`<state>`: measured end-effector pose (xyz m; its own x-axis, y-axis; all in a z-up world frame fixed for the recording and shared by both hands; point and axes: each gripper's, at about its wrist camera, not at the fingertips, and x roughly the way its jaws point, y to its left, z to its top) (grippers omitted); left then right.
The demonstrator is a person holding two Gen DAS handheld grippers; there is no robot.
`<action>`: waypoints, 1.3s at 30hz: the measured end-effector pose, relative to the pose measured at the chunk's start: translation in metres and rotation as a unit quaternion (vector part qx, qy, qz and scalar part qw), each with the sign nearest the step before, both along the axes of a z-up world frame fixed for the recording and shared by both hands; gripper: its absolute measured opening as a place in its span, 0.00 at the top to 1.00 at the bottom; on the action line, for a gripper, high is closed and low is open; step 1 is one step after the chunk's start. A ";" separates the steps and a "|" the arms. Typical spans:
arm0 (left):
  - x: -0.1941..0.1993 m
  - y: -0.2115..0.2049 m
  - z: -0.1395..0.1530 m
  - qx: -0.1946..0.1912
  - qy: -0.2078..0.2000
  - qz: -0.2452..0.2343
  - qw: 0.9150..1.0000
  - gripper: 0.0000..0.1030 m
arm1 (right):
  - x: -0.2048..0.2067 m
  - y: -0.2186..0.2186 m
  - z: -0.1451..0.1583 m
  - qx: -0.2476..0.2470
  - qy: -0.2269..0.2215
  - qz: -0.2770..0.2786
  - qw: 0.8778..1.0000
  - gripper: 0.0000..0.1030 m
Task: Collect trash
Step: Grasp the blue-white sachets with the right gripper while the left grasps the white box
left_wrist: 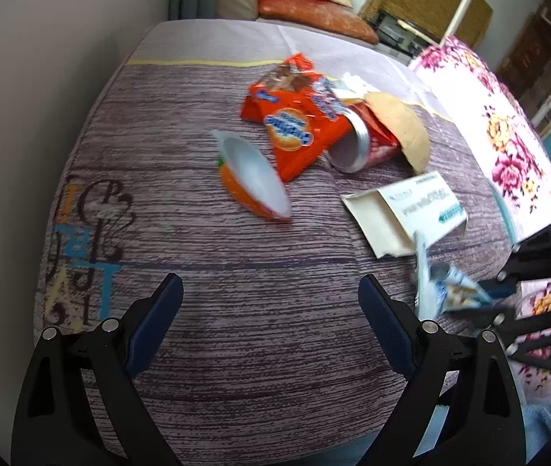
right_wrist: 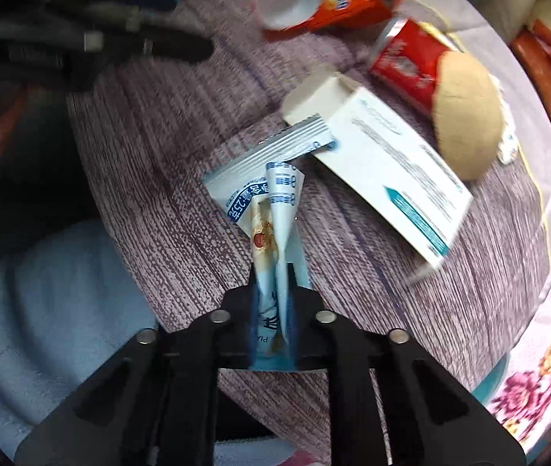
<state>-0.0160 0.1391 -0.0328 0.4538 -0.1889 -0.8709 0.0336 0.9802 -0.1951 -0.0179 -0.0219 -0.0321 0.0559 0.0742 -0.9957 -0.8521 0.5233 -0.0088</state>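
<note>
Striped bedspread (left_wrist: 236,310), floral blanket (left_wrist: 508,136)

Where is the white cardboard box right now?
The white cardboard box lies open on the bed cover, centre-right in the right wrist view, between the red can and the wrapper in the right gripper.

Striped bedspread (left_wrist: 236,310), floral blanket (left_wrist: 508,136), orange cushion (left_wrist: 314,15).

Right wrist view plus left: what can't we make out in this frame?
- Wrapper: its lower end is hidden between the shut right gripper fingers; print is motion-blurred in the left wrist view.
- Red can: partly covered by the tan round piece and the orange snack bag in the left wrist view; label unreadable.
- White carton: text too small and blurred.
- Where trash goes: no bin appears in either view.
</note>
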 end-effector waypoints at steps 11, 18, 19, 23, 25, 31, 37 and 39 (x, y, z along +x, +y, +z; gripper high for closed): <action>0.028 -0.072 0.012 0.064 -0.008 -0.111 0.992 0.11 | 0.026 -0.075 0.047 0.064 -0.028 -0.132 0.989 0.90; 0.054 -0.126 0.000 0.112 -0.004 -0.194 0.974 0.11 | 0.053 -0.127 0.049 0.080 -0.035 -0.223 0.971 0.90; 0.057 -0.133 -0.003 0.120 -0.003 -0.201 0.972 0.11 | 0.057 -0.129 0.049 0.082 -0.035 -0.227 0.970 0.90; 0.066 -0.149 -0.010 0.132 0.004 -0.215 0.968 0.11 | 0.073 -0.151 0.037 0.096 -0.034 -0.256 0.961 0.90; 0.070 -0.156 -0.013 0.133 0.007 -0.220 0.966 0.11 | 0.078 -0.156 0.033 0.103 -0.031 -0.266 0.958 0.90; 0.077 -0.175 -0.021 0.139 0.012 -0.232 0.963 0.11 | 0.088 -0.175 0.028 0.125 -0.025 -0.293 0.948 0.90; 0.084 -0.185 -0.023 0.146 0.014 -0.241 0.959 0.11 | 0.095 -0.188 0.022 0.136 -0.016 -0.311 0.941 0.90; 0.086 -0.189 -0.025 0.149 0.017 -0.245 0.958 0.11 | 0.097 -0.192 0.021 0.141 -0.014 -0.317 0.938 0.90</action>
